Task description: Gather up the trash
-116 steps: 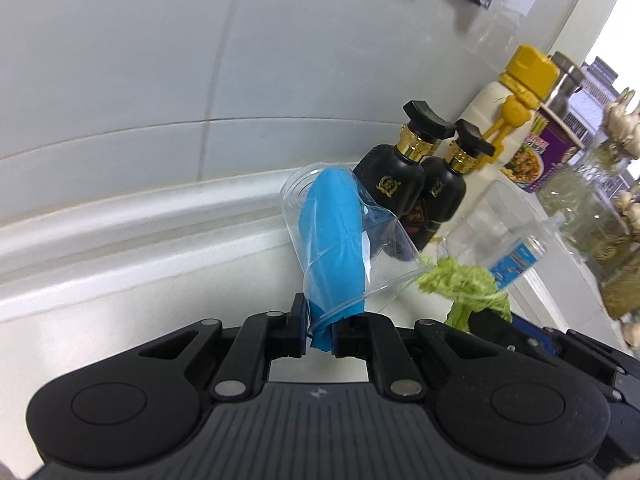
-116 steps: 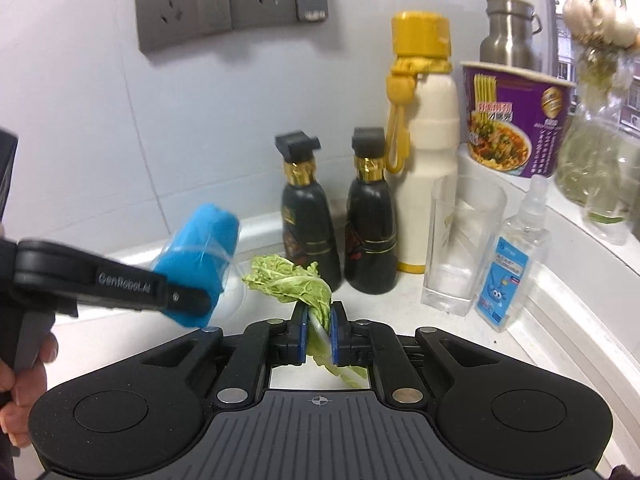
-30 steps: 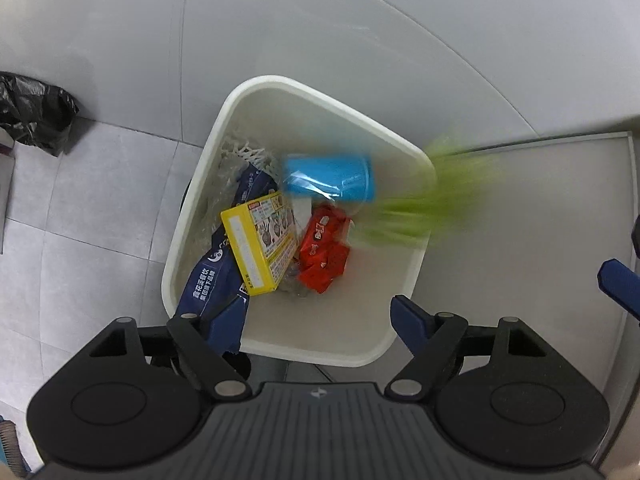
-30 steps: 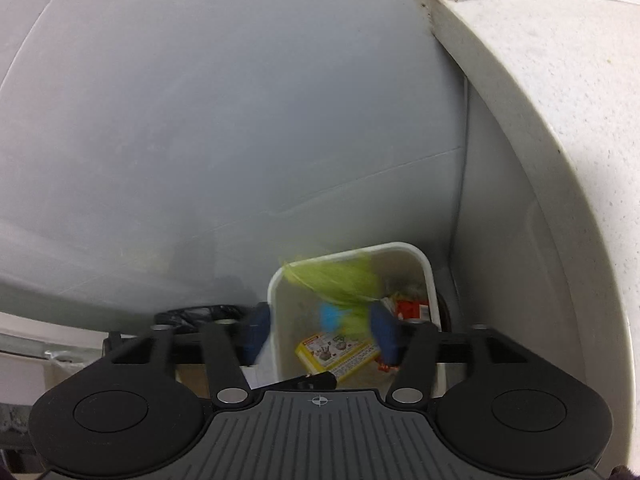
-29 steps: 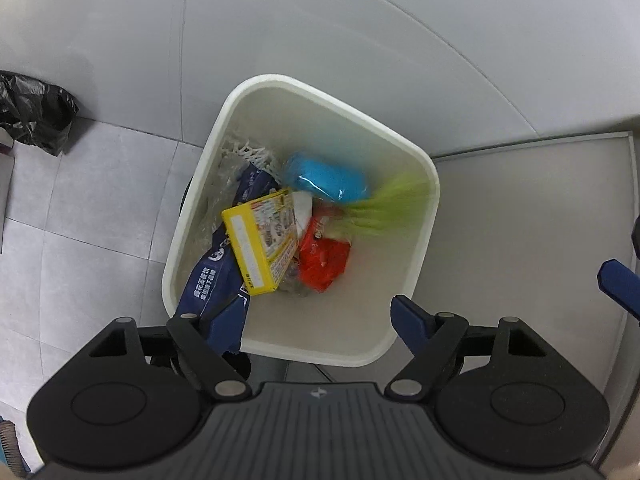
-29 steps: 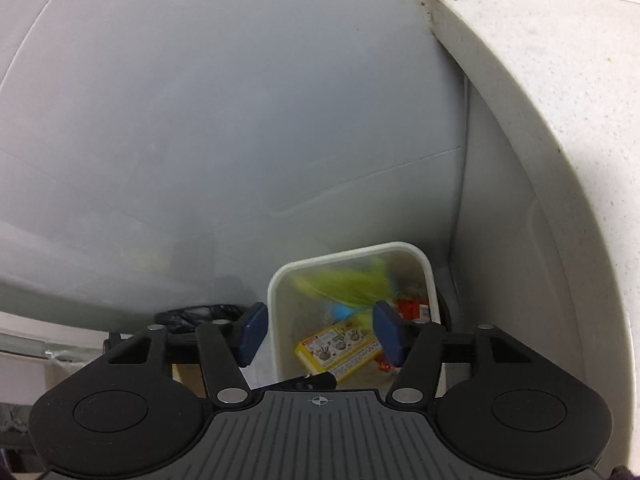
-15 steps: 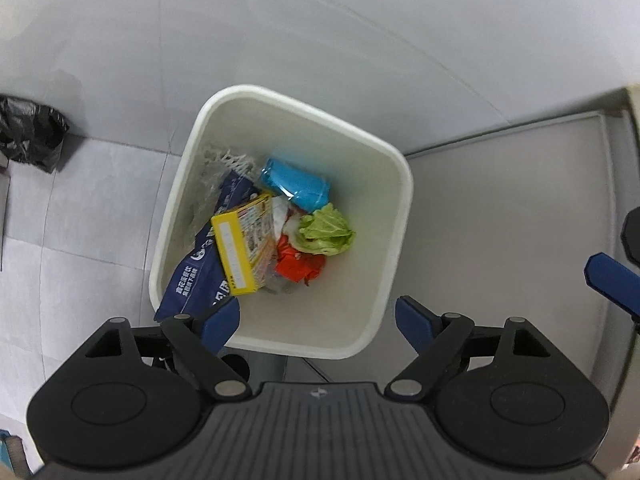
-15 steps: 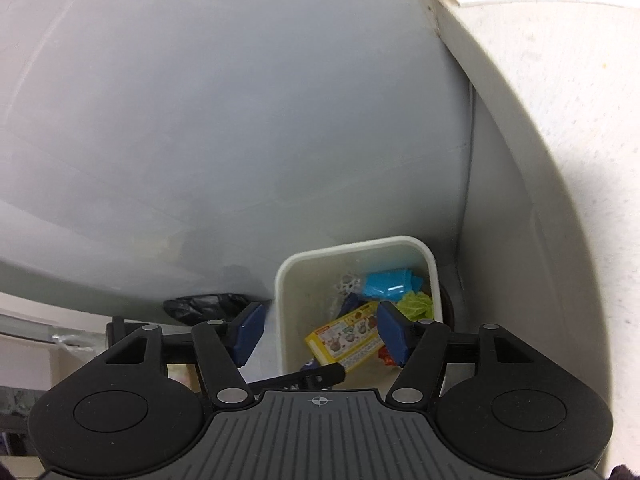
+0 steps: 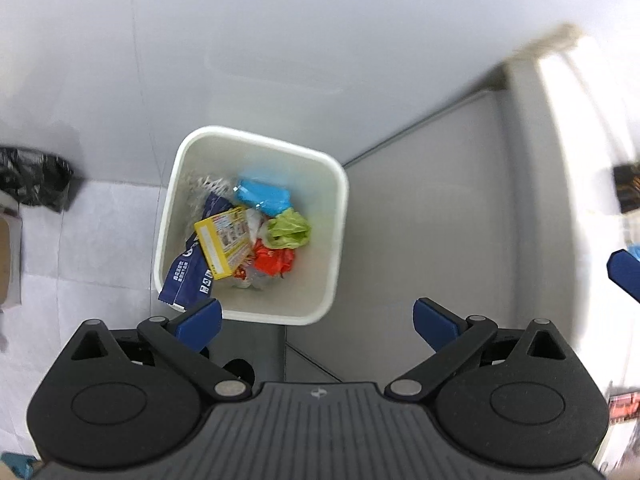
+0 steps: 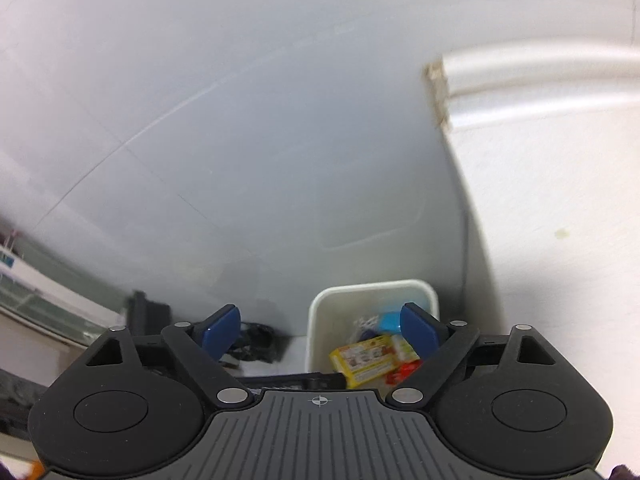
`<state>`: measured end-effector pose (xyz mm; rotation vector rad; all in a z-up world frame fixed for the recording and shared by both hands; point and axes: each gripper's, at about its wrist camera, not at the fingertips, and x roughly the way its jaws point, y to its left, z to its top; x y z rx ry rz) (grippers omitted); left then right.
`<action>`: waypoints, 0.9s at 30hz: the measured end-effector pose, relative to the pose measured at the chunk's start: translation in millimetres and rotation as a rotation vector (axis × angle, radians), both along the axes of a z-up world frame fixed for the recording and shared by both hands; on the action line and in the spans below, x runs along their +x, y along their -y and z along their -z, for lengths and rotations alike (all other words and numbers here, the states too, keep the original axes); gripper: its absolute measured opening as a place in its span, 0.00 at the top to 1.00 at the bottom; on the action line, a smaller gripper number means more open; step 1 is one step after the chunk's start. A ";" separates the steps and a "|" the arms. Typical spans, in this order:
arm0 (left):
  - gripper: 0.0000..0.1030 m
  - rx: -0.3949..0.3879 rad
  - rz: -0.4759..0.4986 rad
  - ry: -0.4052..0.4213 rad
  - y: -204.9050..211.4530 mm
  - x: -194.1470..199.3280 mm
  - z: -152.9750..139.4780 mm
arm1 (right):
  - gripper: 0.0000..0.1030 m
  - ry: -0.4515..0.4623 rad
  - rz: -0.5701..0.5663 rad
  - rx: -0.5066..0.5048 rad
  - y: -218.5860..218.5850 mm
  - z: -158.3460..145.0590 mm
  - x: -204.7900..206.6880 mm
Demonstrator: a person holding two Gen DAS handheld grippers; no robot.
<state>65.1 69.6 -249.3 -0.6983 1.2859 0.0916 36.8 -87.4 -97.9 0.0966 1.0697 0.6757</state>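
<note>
**Both tongs spread and empty above the white bin**

The left tongs (image 9: pixel 316 316), black ribbed plastic with blue rubbery pads, are opening wide with nothing between the pads. They point steeply down. Just beyond and slightly left of their tips stands the white, square, round-cornered plastic bin (image 9: pixel 334 248) on a pale tiled floor.

Inside the bin lies the trash: a crumpled blue bundle in clear film (image 9: pixel 262 196) at the far side, a wrinkled green lettuce leaf (image 9: pixel 289 229) just nearer, touching a crinkled red wrapper (image 9: pixel 274 260). Left of these sit a flat yellow cardboard box (image 9: pixel 222 242) and a dark blue glossy packet (image 9: pixel 186 276) leaning over the near-left rim.

The right tongs (image 10: pixel 320 326), of the same build, are also opening and empty, tilted less steeply down; the bin (image 10: pixel 316 320) shows far below between their pads, beside the pale speckled table (image 10: pixel 560 208) to their right. A crumpled black plastic bag (image 9: pixel 34 178) lies on the floor far left of the left tongs.
</note>
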 end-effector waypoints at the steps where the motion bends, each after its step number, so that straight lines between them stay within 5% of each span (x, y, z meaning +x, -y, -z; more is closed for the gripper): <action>1: 0.01 0.012 0.010 0.008 4.4 -1.6 -9.9 | 0.11 0.016 0.006 -0.020 5.8 -7.1 -3.8; 14: 0.01 0.203 0.140 0.157 77.4 -26.5 -154.4 | 0.03 0.131 0.195 -0.165 104.9 -96.8 -53.4; 19: 0.01 0.278 0.175 0.152 98.4 -43.0 -176.0 | 0.02 0.175 0.200 -0.234 108.0 -121.1 -69.4; 27: 0.01 0.345 0.152 0.145 109.9 -56.0 -186.5 | 0.01 0.092 0.178 -0.282 114.6 -123.1 -81.4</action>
